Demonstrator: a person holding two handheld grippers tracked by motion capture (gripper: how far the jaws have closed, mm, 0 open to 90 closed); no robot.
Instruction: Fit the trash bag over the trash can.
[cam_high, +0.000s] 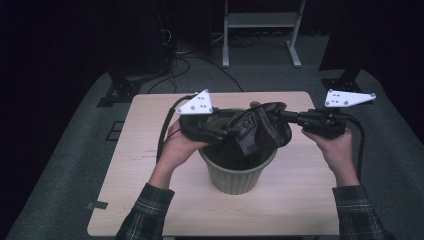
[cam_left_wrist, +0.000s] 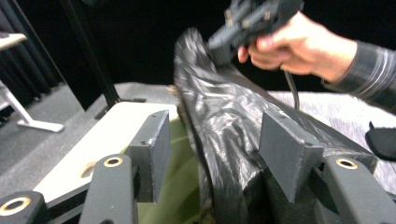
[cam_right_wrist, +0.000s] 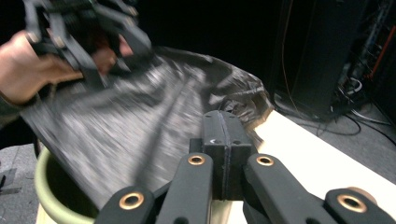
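Bag (cam_high: 260, 131) of black plastic hangs stretched over the mouth of a green bin (cam_high: 237, 177), which stands near the middle of the table (cam_high: 145, 165). The left gripper (cam_high: 220, 132) sits at about nine o'clock of the bin's rim. In the left gripper view its jaws stand partly apart, with a fold of the bag (cam_left_wrist: 224, 121) lying between them against the right-hand pad; I cannot tell whether the pads press on it. The right gripper (cam_high: 290, 116) is at about two o'clock of the bin, held level and pointing toward the bag's edge. In the right gripper view its jaws are pressed together, pinching the edge of the bag (cam_right_wrist: 140, 126), whose sheet runs away toward eleven o'clock, above the green rim of the bin (cam_right_wrist: 46, 191).
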